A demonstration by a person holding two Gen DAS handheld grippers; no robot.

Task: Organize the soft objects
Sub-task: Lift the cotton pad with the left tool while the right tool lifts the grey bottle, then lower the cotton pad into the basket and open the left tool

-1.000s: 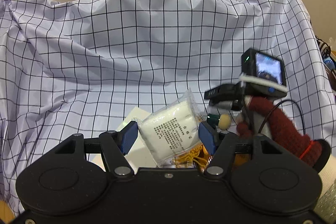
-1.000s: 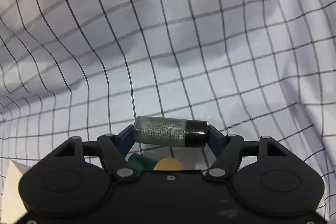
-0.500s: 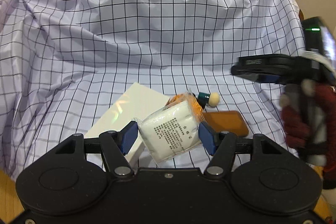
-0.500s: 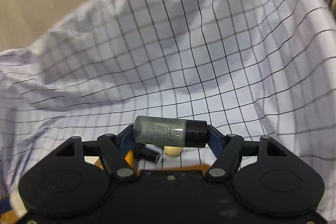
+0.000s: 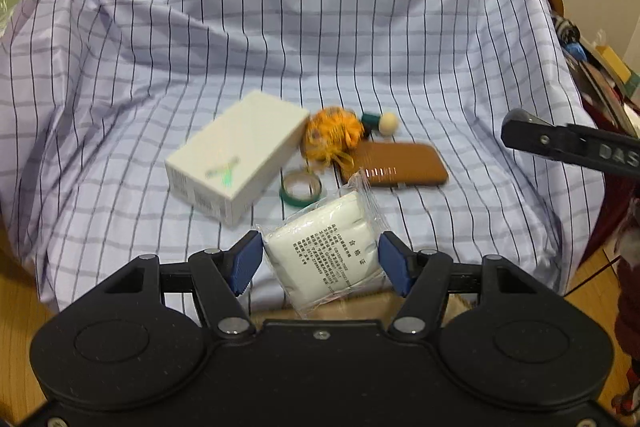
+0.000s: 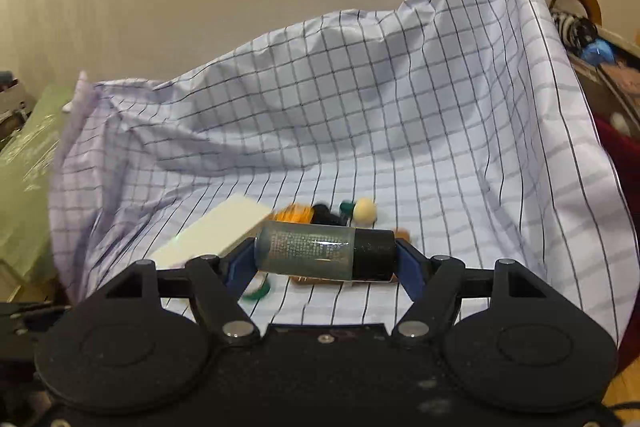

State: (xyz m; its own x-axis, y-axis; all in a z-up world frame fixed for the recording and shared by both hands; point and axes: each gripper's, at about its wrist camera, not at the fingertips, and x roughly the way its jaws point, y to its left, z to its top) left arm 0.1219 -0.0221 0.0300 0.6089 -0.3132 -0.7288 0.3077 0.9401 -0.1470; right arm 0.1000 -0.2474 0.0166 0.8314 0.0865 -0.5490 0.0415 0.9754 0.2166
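My left gripper [image 5: 322, 263] is shut on a white soft packet [image 5: 328, 255] in clear wrap with black print, held above the near edge of the checked cloth [image 5: 360, 47]. My right gripper [image 6: 325, 259] is shut on a small grey-green bottle [image 6: 308, 251] with a black cap, held crosswise by its ends. On the cloth lie a white box [image 5: 236, 155], an orange fluffy ball [image 5: 334, 137], a green tape ring [image 5: 301, 188], a brown case [image 5: 402, 167] and a cream ball with a green stub [image 5: 387, 123].
The checked cloth drapes over a seat with raised back and sides. A part of the right gripper [image 5: 568, 147] juts in at the right edge of the left wrist view. Cluttered shelves [image 5: 600, 67] stand to the right, a green bag [image 6: 28, 179] to the left.
Both grippers have pulled back from the cloth with their loads, so more of the seat and its objects shows. The right gripper rose and moved off toward the right edge of the left wrist view.
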